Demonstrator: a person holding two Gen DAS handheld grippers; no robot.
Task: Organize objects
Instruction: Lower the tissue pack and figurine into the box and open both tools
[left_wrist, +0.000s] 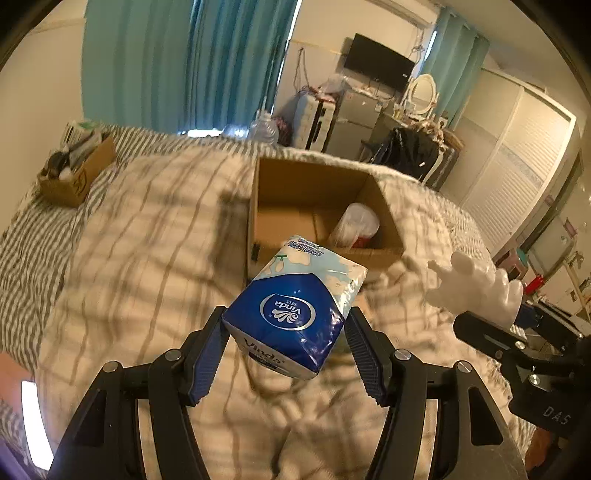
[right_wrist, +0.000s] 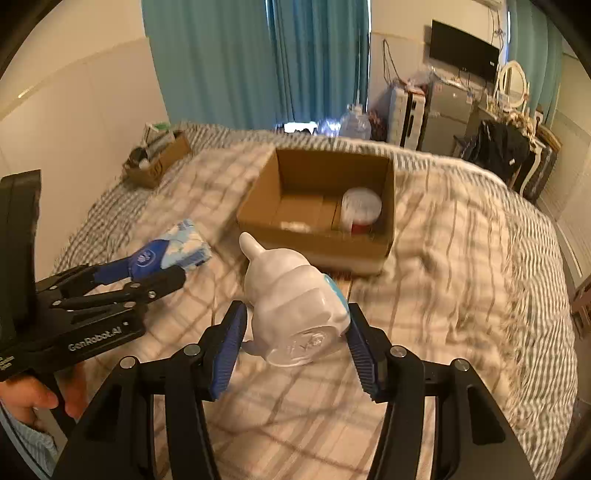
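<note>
My left gripper (left_wrist: 286, 334) is shut on a blue and white Vinda tissue pack (left_wrist: 295, 310) and holds it above the bed, in front of an open cardboard box (left_wrist: 280, 177). My right gripper (right_wrist: 295, 325) is shut on a white ceramic figurine (right_wrist: 291, 306), held tilted above the bed just in front of the same box (right_wrist: 325, 243). The box holds a white jar with a red base (right_wrist: 360, 208). The left gripper with the tissue pack (right_wrist: 173, 251) shows at the left in the right wrist view. The figurine (left_wrist: 476, 284) shows at the right in the left wrist view.
The bed has a checked blanket (right_wrist: 443, 277) over a striped sheet. A smaller cardboard box (left_wrist: 74, 173) full of items sits at the far left corner. Teal curtains, a water bottle (right_wrist: 354, 122), suitcases, a TV and a dresser stand beyond the bed.
</note>
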